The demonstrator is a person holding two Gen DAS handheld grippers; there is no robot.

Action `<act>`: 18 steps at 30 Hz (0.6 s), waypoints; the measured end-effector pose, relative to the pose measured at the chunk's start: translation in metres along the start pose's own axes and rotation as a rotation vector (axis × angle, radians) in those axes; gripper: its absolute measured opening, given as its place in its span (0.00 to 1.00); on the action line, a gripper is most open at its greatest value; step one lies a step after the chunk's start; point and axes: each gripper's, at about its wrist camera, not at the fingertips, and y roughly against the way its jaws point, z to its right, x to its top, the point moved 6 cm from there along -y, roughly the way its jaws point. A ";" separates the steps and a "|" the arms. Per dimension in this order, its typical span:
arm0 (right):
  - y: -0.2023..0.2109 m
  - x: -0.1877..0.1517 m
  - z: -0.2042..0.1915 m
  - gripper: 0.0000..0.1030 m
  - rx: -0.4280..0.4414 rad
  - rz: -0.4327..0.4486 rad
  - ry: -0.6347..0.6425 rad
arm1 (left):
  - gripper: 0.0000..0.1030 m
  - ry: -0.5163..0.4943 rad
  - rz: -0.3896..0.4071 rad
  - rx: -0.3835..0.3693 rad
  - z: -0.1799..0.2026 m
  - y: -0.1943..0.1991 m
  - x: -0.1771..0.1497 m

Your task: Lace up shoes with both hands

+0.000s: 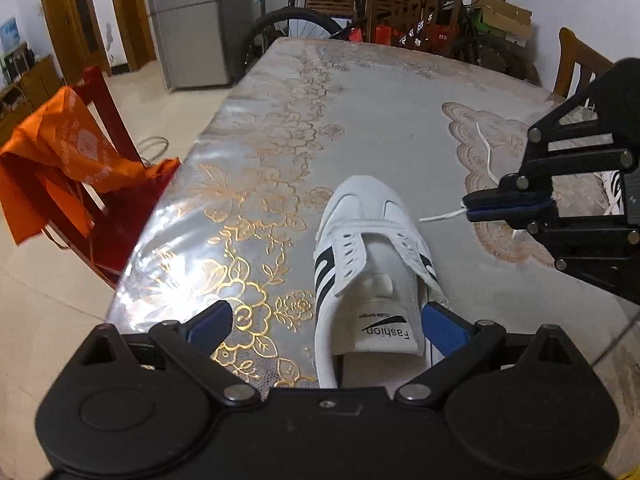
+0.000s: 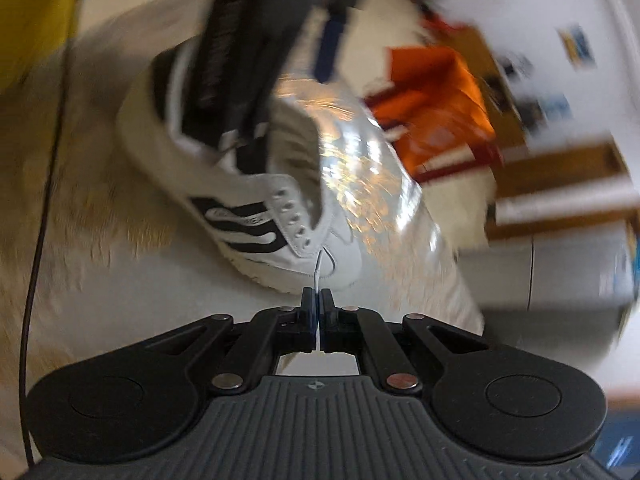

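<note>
Here, one white shoe (image 1: 372,264) between spread left tongs (image 1: 326,322), one lace (image 1: 442,216) pinched in right tongs (image 2: 318,312).

I am seeing motion blur smearing the white black-striped canvas shoe (image 2: 256,200), and the black left gripper (image 2: 256,40) is hiding its heel

soft indoor light; strong glare on the glossy table (image 1: 172,264) at its left edge. left view is sharp, with fisheye bending at the rim. right view is heavily motion-blurred.
</note>
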 end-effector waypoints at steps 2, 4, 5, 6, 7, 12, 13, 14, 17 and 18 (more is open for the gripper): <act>-0.001 0.000 -0.004 0.00 0.016 0.005 0.133 | 0.98 0.018 0.002 -0.020 -0.001 0.000 -0.001; -0.003 -0.002 -0.005 0.00 0.033 0.009 0.249 | 0.98 0.026 0.007 -0.028 0.000 -0.001 -0.001; -0.004 -0.003 -0.004 0.00 0.038 0.008 0.296 | 0.98 0.025 0.009 -0.030 0.001 -0.001 -0.001; -0.006 -0.005 -0.004 0.00 0.043 0.008 0.342 | 0.98 0.023 0.012 -0.032 0.001 -0.001 0.000; -0.008 -0.008 -0.002 0.00 0.051 0.009 0.378 | 0.98 0.021 0.015 -0.034 0.002 -0.002 0.000; -0.010 -0.009 0.005 0.00 0.054 0.038 0.490 | 0.98 0.027 0.016 -0.044 0.002 -0.003 0.002; -0.010 -0.009 0.007 0.00 0.053 0.047 0.502 | 0.98 0.029 0.015 -0.044 0.001 -0.004 0.002; -0.009 -0.008 0.009 0.00 0.052 0.056 0.513 | 0.98 0.031 0.013 -0.044 0.001 -0.004 0.002; -0.008 -0.006 0.010 0.00 0.057 0.073 0.548 | 0.98 0.037 0.009 -0.045 0.001 -0.006 0.001; -0.007 -0.007 0.009 0.00 0.061 0.073 0.562 | 0.98 0.039 0.008 -0.045 0.001 -0.006 0.001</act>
